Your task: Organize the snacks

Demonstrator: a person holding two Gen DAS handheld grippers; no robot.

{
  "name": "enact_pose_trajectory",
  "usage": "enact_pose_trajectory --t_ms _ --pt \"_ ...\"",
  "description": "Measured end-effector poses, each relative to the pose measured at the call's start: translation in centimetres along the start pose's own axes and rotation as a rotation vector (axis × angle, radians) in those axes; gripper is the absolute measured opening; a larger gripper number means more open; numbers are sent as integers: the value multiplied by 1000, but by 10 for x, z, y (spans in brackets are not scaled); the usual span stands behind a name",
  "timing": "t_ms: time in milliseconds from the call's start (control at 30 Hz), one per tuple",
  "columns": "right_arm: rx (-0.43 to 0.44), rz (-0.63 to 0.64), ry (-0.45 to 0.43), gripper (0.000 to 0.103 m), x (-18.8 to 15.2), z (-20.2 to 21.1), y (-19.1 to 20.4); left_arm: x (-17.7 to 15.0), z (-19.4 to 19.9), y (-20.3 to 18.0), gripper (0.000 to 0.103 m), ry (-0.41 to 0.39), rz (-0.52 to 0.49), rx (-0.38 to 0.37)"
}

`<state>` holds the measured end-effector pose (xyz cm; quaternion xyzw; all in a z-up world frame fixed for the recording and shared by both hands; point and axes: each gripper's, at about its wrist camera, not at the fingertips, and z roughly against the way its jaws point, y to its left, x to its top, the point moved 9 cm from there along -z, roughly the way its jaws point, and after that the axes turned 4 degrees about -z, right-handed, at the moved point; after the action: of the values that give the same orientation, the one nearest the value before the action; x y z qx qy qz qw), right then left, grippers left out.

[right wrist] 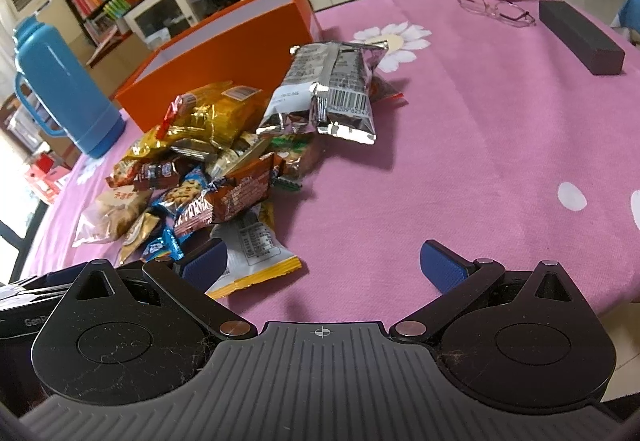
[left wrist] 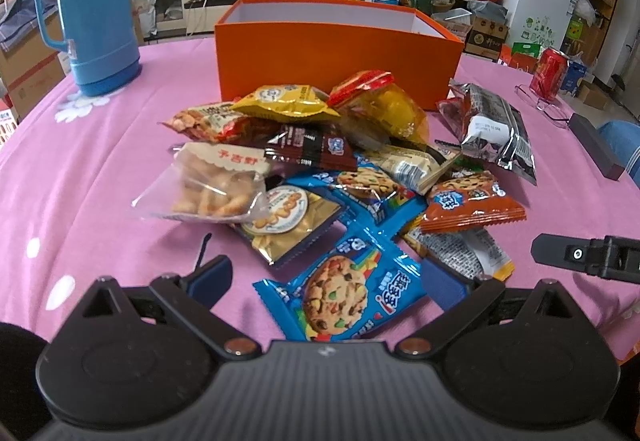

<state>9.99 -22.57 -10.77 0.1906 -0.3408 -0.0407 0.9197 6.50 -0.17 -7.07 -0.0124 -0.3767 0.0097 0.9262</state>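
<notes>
Left wrist view: the left hand-held gripper (left wrist: pixel 328 277) is spread wide and empty, straddling a blue cookie packet (left wrist: pixel 340 293) at the near edge of the snack pile on the pink counter (left wrist: pixel 100 169); the orange box (left wrist: pixel 336 57) stands behind. The packet looks light, slippery and crushable, so pinch a crimped end.

Right wrist view: the right hand-held gripper (right wrist: pixel 324 265) is also wide open, holding nothing, its left pad seemingly just beside a white-and-yellow packet (right wrist: pixel 256 257).

The left wrist view looks low across the counter (left wrist: pixel 80 169), straight at the snack pile (left wrist: pixel 332 177) close ahead and the orange box (left wrist: pixel 336 61) behind. The right wrist view faces the same snack pile (right wrist: pixel 208 169) obliquely from its right; both share the blue thermos (left wrist: pixel 94 5).
</notes>
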Motion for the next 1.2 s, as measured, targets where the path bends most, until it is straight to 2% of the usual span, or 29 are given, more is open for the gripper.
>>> enact_pose_trajectory --t_ms 367,567,867,1200 --pt "-15 1 1 95 1 2 -2 2 3 3 100 -11 13 8" --pt "-78 42 -25 95 4 2 -3 2 3 6 100 -13 23 5" --pt "-91 37 -5 95 2 -7 -9 6 6 8 100 -2 35 -1" --pt "-109 14 20 95 6 -21 -12 30 27 21 100 6 19 75"
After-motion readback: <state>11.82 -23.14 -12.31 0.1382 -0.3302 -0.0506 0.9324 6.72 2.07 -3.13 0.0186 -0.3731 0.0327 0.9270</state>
